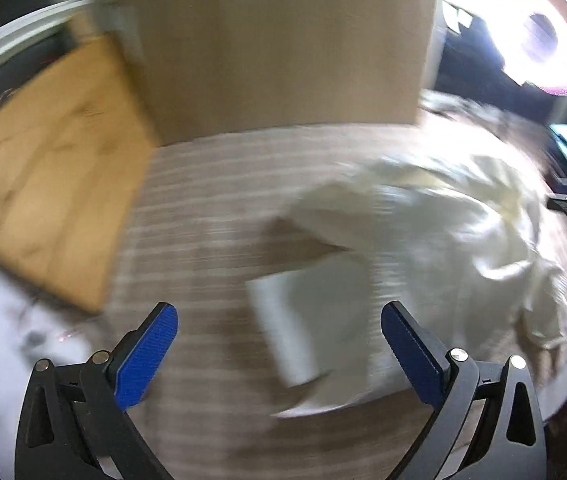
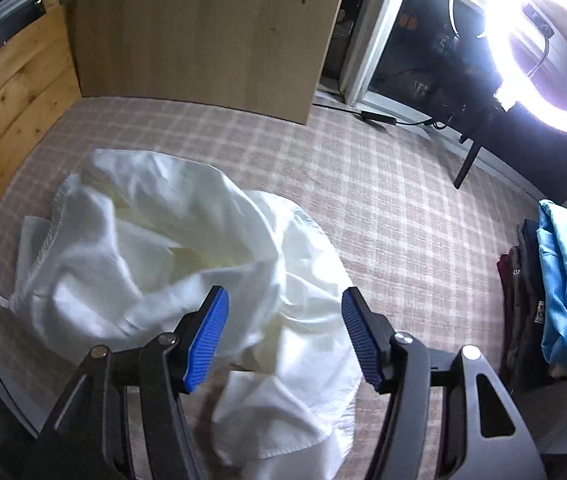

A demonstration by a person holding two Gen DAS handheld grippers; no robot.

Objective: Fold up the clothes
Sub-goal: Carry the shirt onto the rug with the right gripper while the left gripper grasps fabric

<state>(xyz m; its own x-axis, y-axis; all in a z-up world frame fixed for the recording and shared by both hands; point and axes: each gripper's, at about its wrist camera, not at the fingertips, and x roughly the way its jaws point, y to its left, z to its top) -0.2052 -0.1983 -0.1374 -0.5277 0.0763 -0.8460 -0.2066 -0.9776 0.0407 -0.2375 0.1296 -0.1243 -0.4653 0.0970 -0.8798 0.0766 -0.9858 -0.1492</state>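
A: While the right gripper (image 2: 285, 332) hangs over the bed, how do its jaws stand?

B: They stand apart, with nothing between the blue pads. Just beyond them, and partly below them, lies the white garment (image 2: 187, 276). It is crumpled in a loose heap, not flat, on the checked bedcover (image 2: 403, 216).

A: And the left gripper (image 1: 279, 344)?

B: Its jaws are wide apart too, and they hold nothing. The left wrist picture is blurred, so small details I cannot tell. Between its fingers I see a flat pale part of the same white garment (image 1: 423, 232), and the bigger rumpled mass lies farther, to the right, on the striped-looking bedcover (image 1: 211, 200).

A: Does either gripper touch the cloth?

B: From these views I cannot tell for sure; both seem to be above it.

A: What is at the side?

B: In the right wrist view, a pile of clothes (image 2: 555, 292) sits at the right edge of the bed, well apart from the white garment. A shiny blue piece is on top, with darker ones beside it.

A: And farther back?

B: A pale wooden board (image 2: 203, 32) stands upright at the far end of the bed, a yellowish wood panel (image 2: 11, 100) is at the left, and a bright ring light (image 2: 543, 44) shines at the upper right.
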